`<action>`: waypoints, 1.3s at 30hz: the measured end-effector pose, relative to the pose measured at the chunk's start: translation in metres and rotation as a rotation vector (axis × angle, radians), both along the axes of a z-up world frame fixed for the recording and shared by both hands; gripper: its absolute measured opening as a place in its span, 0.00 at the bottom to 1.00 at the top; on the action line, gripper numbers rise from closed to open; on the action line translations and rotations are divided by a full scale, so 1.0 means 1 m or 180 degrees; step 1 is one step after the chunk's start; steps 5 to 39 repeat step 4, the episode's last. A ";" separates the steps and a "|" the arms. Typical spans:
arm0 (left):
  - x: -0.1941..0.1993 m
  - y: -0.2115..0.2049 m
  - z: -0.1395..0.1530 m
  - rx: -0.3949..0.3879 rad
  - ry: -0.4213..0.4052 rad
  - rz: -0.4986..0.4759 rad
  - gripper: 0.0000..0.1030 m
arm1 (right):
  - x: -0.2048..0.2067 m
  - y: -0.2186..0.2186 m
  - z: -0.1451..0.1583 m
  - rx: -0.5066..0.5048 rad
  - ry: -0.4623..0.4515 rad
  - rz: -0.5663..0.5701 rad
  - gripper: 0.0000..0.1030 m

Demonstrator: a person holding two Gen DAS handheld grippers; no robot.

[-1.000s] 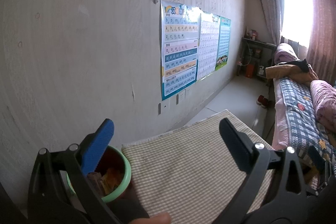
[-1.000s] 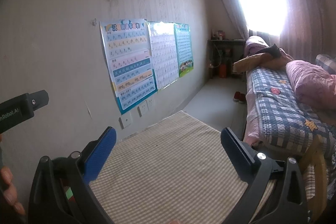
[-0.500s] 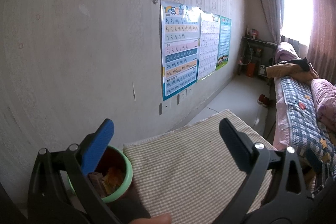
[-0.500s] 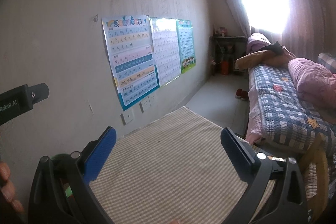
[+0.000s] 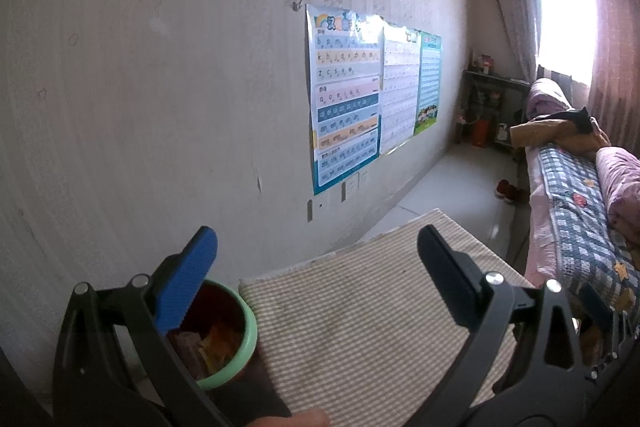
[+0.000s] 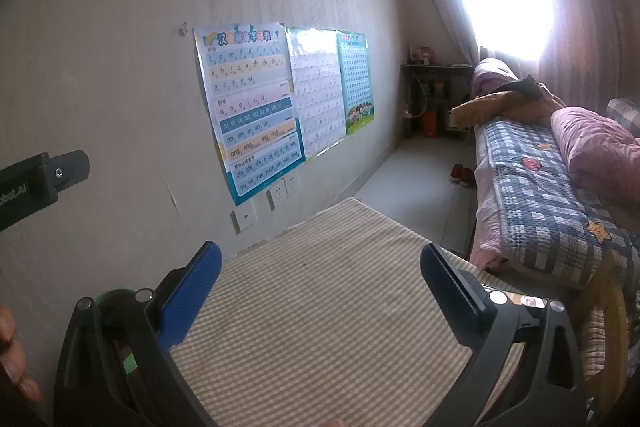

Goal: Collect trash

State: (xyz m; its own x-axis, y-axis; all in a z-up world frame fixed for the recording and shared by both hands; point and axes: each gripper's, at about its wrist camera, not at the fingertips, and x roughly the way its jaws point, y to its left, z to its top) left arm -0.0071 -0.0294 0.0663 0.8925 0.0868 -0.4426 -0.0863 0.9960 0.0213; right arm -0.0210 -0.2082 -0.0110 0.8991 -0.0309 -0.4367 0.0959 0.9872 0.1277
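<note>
A small bin with a green rim (image 5: pixel 234 339) stands at the left edge of the checked tablecloth (image 5: pixel 360 315), holding orange and brown wrappers (image 5: pixel 208 343). My left gripper (image 5: pixel 316 267) is open above the cloth with nothing between its fingers; its blue left finger (image 5: pixel 188 279) hangs over the bin's rim. In the right wrist view the bin (image 6: pixel 116 297) is mostly hidden behind the gripper's frame. My right gripper (image 6: pixel 320 279) stands open over the bare cloth (image 6: pixel 320 307), holding nothing. The body of the left gripper (image 6: pixel 40 175) shows at that view's left edge.
A wall with learning posters (image 5: pixel 344 99) runs along the table's far left side. A bed with a checked quilt (image 6: pixel 540 195) and pink bedding lies to the right. Shoes (image 6: pixel 460 173) sit on the floor beyond. A wooden chair back (image 6: pixel 608 311) stands at the right.
Both views have shifted slightly; the wall posters sit a little differently in frame. Both grippers stay open and empty, and the bin has not moved.
</note>
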 end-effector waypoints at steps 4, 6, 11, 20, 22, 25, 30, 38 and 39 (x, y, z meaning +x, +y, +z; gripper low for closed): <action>0.001 0.001 0.000 -0.0021 0.0025 0.0022 0.95 | 0.000 -0.001 -0.001 0.0008 0.0017 -0.0005 0.93; 0.001 0.001 0.000 -0.0021 0.0025 0.0022 0.95 | 0.000 -0.001 -0.001 0.0008 0.0017 -0.0005 0.93; 0.001 0.001 0.000 -0.0021 0.0025 0.0022 0.95 | 0.000 -0.001 -0.001 0.0008 0.0017 -0.0005 0.93; 0.001 0.001 0.000 -0.0021 0.0025 0.0022 0.95 | 0.000 -0.001 -0.001 0.0008 0.0017 -0.0005 0.93; 0.001 0.001 0.000 -0.0021 0.0025 0.0022 0.95 | 0.000 -0.001 -0.001 0.0008 0.0017 -0.0005 0.93; 0.001 0.001 0.000 -0.0021 0.0025 0.0022 0.95 | 0.000 -0.001 -0.001 0.0008 0.0017 -0.0005 0.93; 0.001 0.001 0.000 -0.0021 0.0025 0.0022 0.95 | 0.000 -0.001 -0.001 0.0008 0.0017 -0.0005 0.93; 0.001 0.001 0.000 -0.0021 0.0025 0.0022 0.95 | 0.000 -0.001 -0.001 0.0008 0.0017 -0.0005 0.93; 0.001 0.001 0.000 -0.0021 0.0025 0.0022 0.95 | 0.000 -0.001 -0.001 0.0008 0.0017 -0.0005 0.93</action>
